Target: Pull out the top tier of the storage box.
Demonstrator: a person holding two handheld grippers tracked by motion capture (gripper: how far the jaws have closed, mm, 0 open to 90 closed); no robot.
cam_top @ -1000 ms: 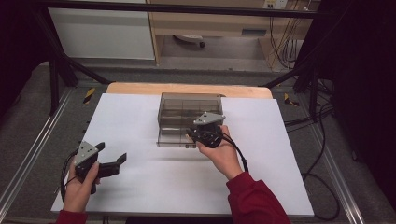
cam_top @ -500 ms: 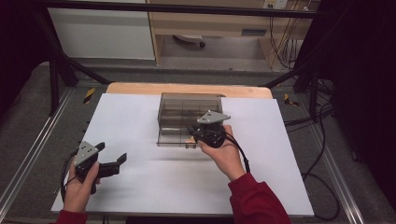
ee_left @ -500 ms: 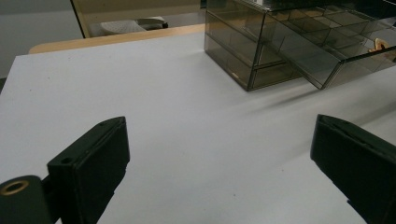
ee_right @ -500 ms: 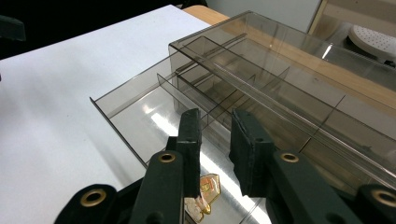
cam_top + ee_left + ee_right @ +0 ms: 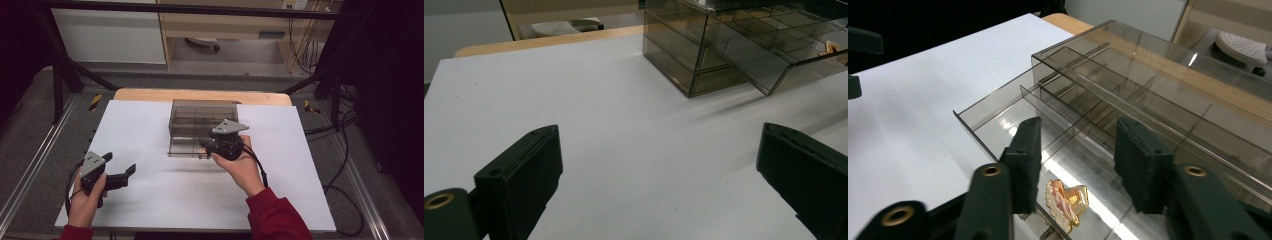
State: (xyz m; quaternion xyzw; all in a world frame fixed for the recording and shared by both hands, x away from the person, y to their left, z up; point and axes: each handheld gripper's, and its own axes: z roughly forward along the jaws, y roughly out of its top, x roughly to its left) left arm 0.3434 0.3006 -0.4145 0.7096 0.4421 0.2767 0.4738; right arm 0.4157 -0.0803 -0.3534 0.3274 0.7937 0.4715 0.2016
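White paper covers the bench (image 5: 150, 130) where my right claw (image 5: 1080, 165), jaws just parted, hangs over a small golden trinket (image 5: 1068, 200) lying free in the smoky organizer's pulled-out drawer (image 5: 998, 125), while my left claw (image 5: 659, 175) waits wide open and empty.

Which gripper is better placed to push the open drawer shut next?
Right gripper: it hangs at the smoky clear plastic drawer, jaws just opened. Left gripper sits far off on the white table.
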